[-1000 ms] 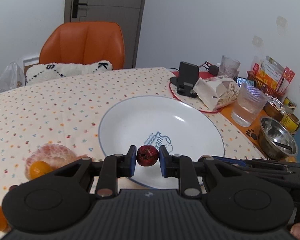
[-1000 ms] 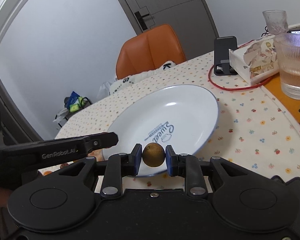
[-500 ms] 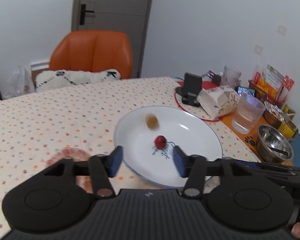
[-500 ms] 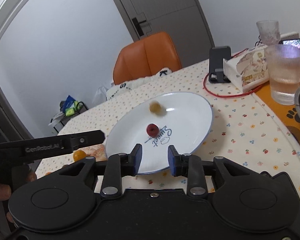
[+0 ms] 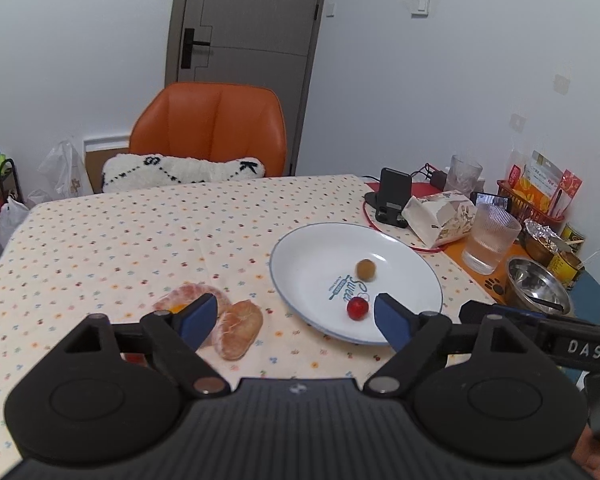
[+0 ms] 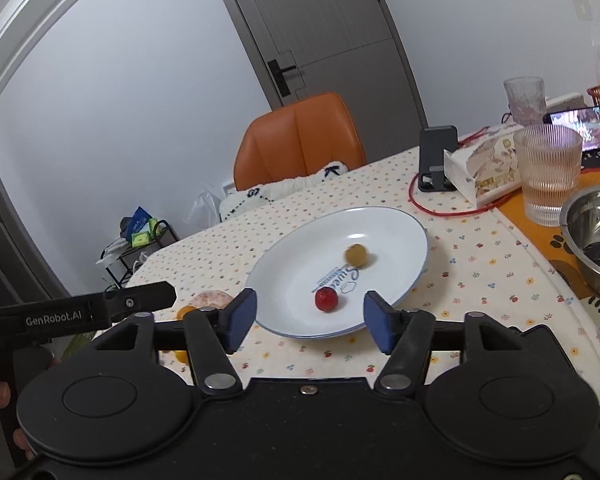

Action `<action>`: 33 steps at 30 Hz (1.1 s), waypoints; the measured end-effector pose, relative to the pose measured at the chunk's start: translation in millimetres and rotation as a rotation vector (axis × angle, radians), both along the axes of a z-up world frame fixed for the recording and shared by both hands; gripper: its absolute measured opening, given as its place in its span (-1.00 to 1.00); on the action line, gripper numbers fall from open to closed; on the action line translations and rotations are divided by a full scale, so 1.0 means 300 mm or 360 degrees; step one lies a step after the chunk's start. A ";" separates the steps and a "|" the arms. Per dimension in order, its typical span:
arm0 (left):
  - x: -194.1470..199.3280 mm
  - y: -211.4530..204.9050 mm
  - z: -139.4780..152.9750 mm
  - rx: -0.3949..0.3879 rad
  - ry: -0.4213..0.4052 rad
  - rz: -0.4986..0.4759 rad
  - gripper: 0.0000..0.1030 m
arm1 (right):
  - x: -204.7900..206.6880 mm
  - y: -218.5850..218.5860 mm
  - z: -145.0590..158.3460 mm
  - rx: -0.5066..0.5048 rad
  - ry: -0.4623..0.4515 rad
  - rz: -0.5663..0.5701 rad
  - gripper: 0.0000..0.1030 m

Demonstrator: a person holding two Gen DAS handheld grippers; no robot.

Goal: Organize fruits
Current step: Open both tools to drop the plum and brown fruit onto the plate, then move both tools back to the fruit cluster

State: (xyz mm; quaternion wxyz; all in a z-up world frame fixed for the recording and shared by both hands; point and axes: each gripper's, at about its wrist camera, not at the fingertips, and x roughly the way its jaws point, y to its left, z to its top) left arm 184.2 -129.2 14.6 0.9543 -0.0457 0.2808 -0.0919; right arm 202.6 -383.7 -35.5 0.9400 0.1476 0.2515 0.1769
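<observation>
A white plate (image 5: pixel 312 256) (image 6: pixel 396 236) with a blue rim lies on the dotted tablecloth. On it rest a small red fruit (image 5: pixel 357 308) (image 6: pixel 326 298) near the front and a brown round fruit (image 5: pixel 366 269) (image 6: pixel 356 255) further back. Peeled citrus pieces (image 5: pixel 220 316) lie on the cloth left of the plate. My left gripper (image 5: pixel 294 318) is open and empty, pulled back above the table with the citrus pieces and the plate's near edge seen between its fingers. My right gripper (image 6: pixel 306 320) is open and empty, in front of the plate's near edge.
Right of the plate stand a ribbed glass (image 5: pixel 490 238) (image 6: pixel 548 174), a steel bowl (image 5: pixel 536 292) (image 6: pixel 596 236), a paper box (image 5: pixel 440 216), a phone stand (image 5: pixel 392 198) and snack packs (image 5: pixel 540 188). An orange chair (image 5: pixel 210 132) stands behind the table. A small orange fruit (image 6: pixel 186 312) lies at the left.
Both grippers have opened wide and let go of their fruits, which now lie on the plate. Both have pulled back and up from the plate.
</observation>
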 end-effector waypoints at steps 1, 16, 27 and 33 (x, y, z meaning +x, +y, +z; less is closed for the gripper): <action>-0.012 0.010 0.003 -0.0006 -0.0006 0.0009 0.66 | -0.009 0.005 0.005 -0.0003 -0.0006 0.0003 0.24; -0.154 0.129 -0.009 -0.0032 -0.0042 0.0143 0.85 | -0.135 0.062 0.049 -0.0032 -0.0082 0.0042 0.93; -0.220 0.225 -0.031 -0.0035 -0.0033 0.0254 0.85 | -0.162 0.104 0.032 -0.0024 -0.0042 0.0070 1.00; -0.242 0.267 -0.050 -0.0026 -0.0005 0.0302 0.85 | -0.170 0.140 0.013 -0.0048 -0.0030 0.0098 1.00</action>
